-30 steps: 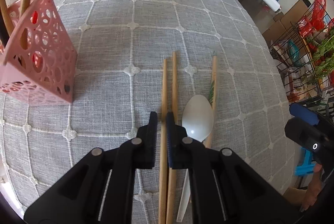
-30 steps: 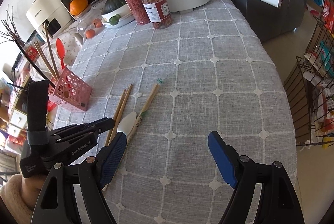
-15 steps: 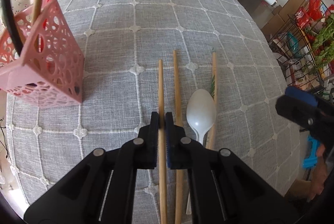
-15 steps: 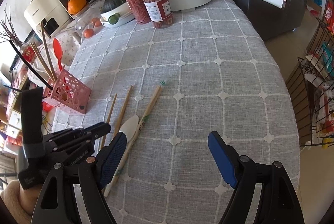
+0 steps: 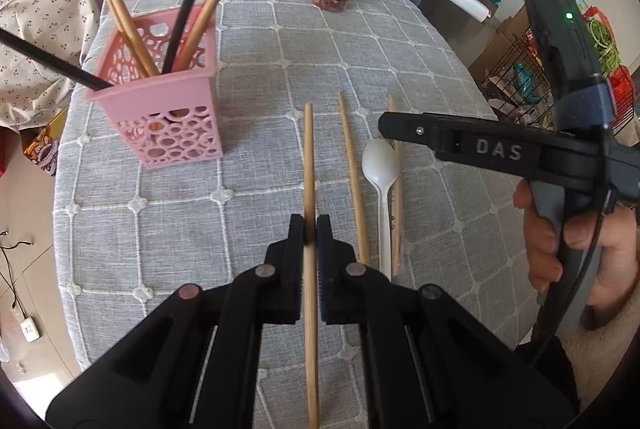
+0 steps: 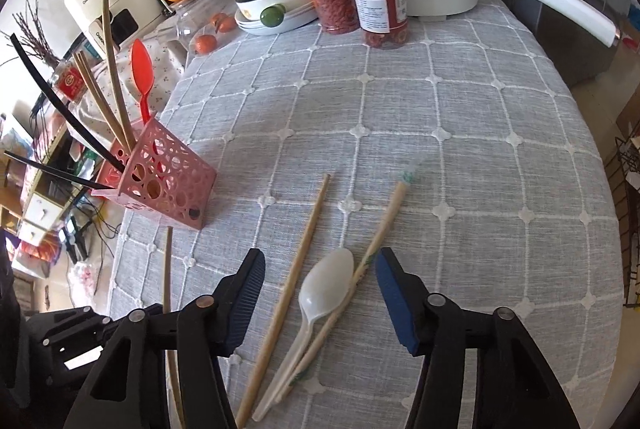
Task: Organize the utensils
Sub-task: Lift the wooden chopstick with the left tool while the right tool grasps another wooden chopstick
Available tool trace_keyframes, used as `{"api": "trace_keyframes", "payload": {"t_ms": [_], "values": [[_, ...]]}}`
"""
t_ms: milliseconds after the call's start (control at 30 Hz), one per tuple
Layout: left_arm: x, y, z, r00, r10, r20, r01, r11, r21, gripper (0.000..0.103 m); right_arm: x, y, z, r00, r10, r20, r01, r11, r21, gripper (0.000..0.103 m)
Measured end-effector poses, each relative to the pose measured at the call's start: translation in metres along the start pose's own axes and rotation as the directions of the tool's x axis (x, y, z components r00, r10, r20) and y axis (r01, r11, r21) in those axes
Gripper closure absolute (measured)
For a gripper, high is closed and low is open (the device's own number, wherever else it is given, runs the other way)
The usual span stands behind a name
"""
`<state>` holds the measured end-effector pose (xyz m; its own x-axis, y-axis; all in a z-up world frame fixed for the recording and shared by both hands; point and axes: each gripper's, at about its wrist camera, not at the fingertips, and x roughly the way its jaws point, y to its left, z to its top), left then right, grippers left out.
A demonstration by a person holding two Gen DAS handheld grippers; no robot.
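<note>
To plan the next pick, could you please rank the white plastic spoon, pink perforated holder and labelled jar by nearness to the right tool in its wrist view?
1. White plastic spoon: between the closing tool.
2. Pink perforated holder: left.
3. Labelled jar: far back.

Soft, even daylight; only faint shadows on the bench. Heavy fisheye bending, black vignette at corners. Pink basket slightly blurred; centre sharp.

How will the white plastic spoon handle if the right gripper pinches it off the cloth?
The white spoon looks thin and plastic, so probably light and a bit flexible. It lies against a printed chopstick, so the closing right gripper may catch both. The thin handle sits flat on the tablecloth; the raised bowl is likely easier, though smooth and possibly slippery.
</note>
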<state>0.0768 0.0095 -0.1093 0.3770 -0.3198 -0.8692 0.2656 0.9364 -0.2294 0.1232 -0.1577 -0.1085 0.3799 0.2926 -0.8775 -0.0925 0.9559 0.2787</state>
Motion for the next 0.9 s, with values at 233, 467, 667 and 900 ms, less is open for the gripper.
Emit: {"api": "trace_keyframes", "payload": {"t_ms": [233,467,667,900], "values": [[-0.011,0.015,-0.003,1.000,-0.009,0.018,0.010,1.000,-0.030,0.096,0.028,0.012,0.007,0.999,0.006,-0.040,-0.005,1.000,0.010,0.070],[-0.015,0.015,-0.006,1.000,-0.016,0.024,0.017,1.000,-0.026,0.096,0.050,0.021,0.007,0.997,-0.045,-0.066,0.045,0.999,-0.007,0.076],[-0.015,0.020,-0.007,1.000,-0.006,0.025,0.007,1.000,-0.030,0.096,0.063,0.035,0.003,0.990,-0.134,-0.041,0.129,0.986,-0.109,0.088],[-0.023,0.021,-0.006,0.999,-0.001,0.047,0.002,1.000,-0.025,0.096,0.054,0.029,0.002,0.994,-0.104,-0.024,0.101,0.990,-0.095,0.097]]}}
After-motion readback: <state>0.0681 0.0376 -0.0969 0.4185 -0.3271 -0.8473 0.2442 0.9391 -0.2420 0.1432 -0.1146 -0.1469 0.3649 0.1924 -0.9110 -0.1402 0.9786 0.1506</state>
